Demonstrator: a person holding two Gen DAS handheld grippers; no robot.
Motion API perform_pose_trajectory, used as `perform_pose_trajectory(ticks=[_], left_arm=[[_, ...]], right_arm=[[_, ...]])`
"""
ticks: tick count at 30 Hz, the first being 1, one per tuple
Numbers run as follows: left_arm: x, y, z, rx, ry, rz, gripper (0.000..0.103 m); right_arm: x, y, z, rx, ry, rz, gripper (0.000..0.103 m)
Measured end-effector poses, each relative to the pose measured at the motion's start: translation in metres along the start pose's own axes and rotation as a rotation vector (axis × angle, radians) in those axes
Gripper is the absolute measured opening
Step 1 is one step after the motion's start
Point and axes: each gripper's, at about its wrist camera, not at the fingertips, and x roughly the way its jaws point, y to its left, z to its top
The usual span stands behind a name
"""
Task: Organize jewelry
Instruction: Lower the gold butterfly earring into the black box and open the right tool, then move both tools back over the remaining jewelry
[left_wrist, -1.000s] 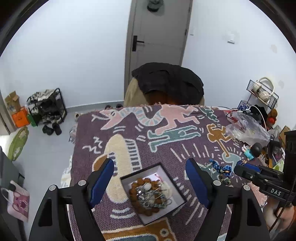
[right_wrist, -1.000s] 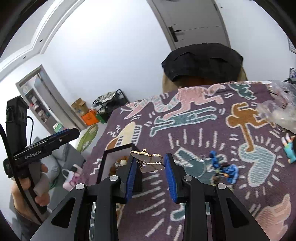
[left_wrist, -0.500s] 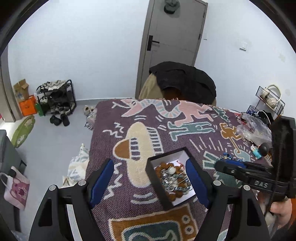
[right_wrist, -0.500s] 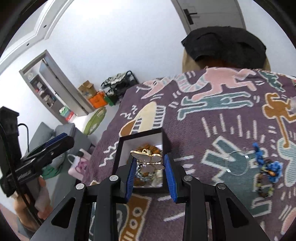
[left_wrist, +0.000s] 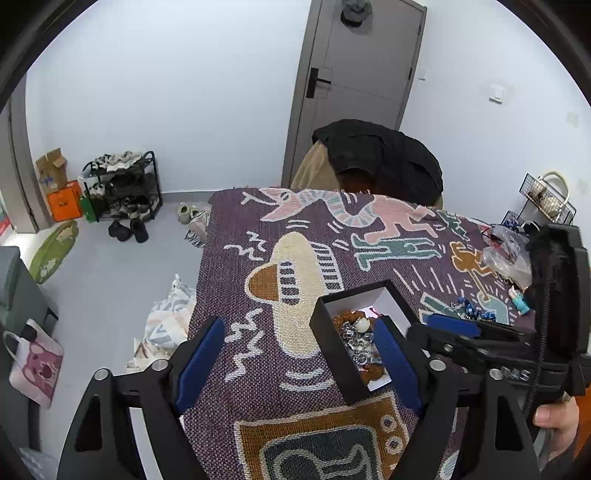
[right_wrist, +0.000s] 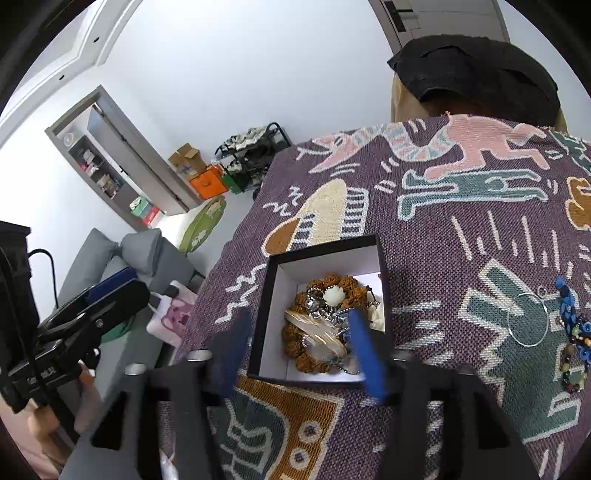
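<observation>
Blue-padded right tongs (right_wrist: 299, 341), just opening, straddle the black box (right_wrist: 380, 254); left tongs (left_wrist: 295, 360) spread, empty.

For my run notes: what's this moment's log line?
right claw: opening, over box | butterfly piece: released, in box | left claw: open

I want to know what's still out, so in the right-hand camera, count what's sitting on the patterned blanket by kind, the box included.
Black box: 1
Wire hoop: 1
Beaded cluster, blue and mixed colours: 1
Total: 3
</observation>
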Motion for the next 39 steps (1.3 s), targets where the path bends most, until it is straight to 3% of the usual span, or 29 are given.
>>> perform_pose_trajectory(ticks=[2,12,16,39], left_arm=[[0.000,-0.002,0.000,-0.003,-0.004,-0.001,0.087],[-0.010,-0.029,0.003,0.046,-0.030,-0.018,0.091],[-0.013,-0.044,0.006,0.068,-0.037,-0.032,0.092],[0.023,-0.143,0.005,0.124,0.000,-0.169,0.092]], right_arm=[[-0.008,0.000,-0.002,-0.009,-0.017,-0.006,0.074],[-0.044,-0.001,-0.002,-0.016,-0.074,-0.015,0.076],[-0.060,-0.009,-0.006,0.001,-0.109,-0.026,0.083],[-0.132,-0.118,-0.028,0.227,-0.228,-0.133,0.084]])
